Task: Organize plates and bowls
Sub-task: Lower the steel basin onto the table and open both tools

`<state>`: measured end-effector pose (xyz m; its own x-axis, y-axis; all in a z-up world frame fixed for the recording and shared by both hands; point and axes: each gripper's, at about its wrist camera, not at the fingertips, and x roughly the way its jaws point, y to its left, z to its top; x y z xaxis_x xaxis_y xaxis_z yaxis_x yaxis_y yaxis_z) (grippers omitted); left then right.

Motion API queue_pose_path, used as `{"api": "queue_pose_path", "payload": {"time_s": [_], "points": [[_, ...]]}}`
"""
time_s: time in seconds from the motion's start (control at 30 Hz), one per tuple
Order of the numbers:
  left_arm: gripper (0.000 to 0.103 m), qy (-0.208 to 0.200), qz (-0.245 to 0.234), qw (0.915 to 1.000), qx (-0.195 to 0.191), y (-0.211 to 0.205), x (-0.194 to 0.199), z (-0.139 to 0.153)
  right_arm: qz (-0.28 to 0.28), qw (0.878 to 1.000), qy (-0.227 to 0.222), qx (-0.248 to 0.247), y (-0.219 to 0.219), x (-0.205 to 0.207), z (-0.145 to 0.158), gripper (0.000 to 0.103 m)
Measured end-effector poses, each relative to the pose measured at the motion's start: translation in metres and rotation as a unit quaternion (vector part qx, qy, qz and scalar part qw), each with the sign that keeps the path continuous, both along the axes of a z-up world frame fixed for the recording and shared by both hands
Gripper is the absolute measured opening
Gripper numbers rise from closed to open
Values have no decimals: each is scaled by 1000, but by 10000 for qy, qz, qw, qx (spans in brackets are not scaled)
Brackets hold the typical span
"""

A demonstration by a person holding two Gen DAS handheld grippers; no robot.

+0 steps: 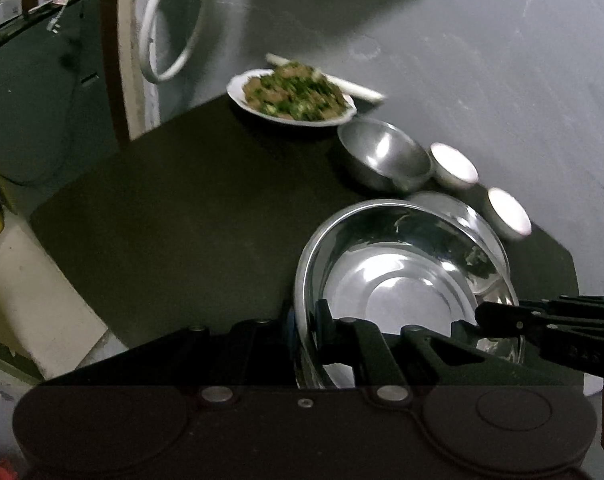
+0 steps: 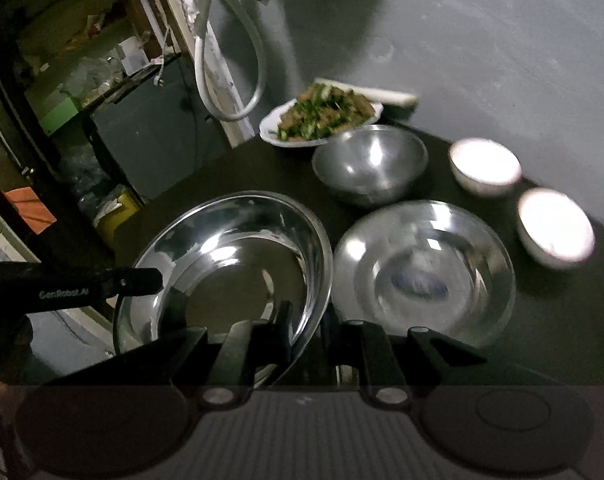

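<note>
A wide shallow steel basin [image 1: 401, 280] [image 2: 230, 256] hangs tilted over the dark table, held from both sides. My left gripper [image 1: 306, 318] is shut on its left rim and also shows in the right wrist view, left gripper [image 2: 158, 280]. On the opposite rim my right gripper [image 2: 307, 322] is shut, and it enters the left wrist view as the right gripper [image 1: 479, 314]. A second steel basin [image 2: 421, 272] [image 1: 461, 210] rests on the table to the right. Behind stand a deep steel bowl [image 2: 369, 164] [image 1: 385, 156] and two small white bowls [image 2: 485, 164] [image 2: 555, 226].
A white plate of cooked greens and meat [image 2: 321, 120] [image 1: 294, 96] sits at the table's far edge, with a pale stick [image 2: 381, 96] behind it. The dark table [image 1: 174, 208] ends on the left above a cluttered floor; a white hose loop [image 2: 230, 80] hangs there.
</note>
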<state>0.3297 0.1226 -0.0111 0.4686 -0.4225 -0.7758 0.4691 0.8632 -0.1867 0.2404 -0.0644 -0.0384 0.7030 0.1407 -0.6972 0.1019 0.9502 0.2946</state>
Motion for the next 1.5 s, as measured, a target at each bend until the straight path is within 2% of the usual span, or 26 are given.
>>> {"api": "queue_pose_path", "payload": {"time_s": [0.33, 0.57, 0.9, 1.27, 1.5], "points": [[13, -15, -231, 9991, 363, -7, -28, -16, -181, 9993, 291, 136, 8, -44, -15, 17], [14, -225, -255, 9976, 602, -18, -21, -19, -290, 9986, 432, -60, 11, -35, -22, 18], [18, -147, -275, 9960, 841, -19, -12, -31, -199, 9974, 591, -372, 25, -22, -24, 18], [20, -76, -371, 9953, 892, -25, -6, -35, -66, 9924, 720, -1000, 42, -18, -19, 20], [17, -128, -473, 9932, 1055, -30, -5, -36, -4, 9883, 758, -1322, 48, -16, -19, 22]]}}
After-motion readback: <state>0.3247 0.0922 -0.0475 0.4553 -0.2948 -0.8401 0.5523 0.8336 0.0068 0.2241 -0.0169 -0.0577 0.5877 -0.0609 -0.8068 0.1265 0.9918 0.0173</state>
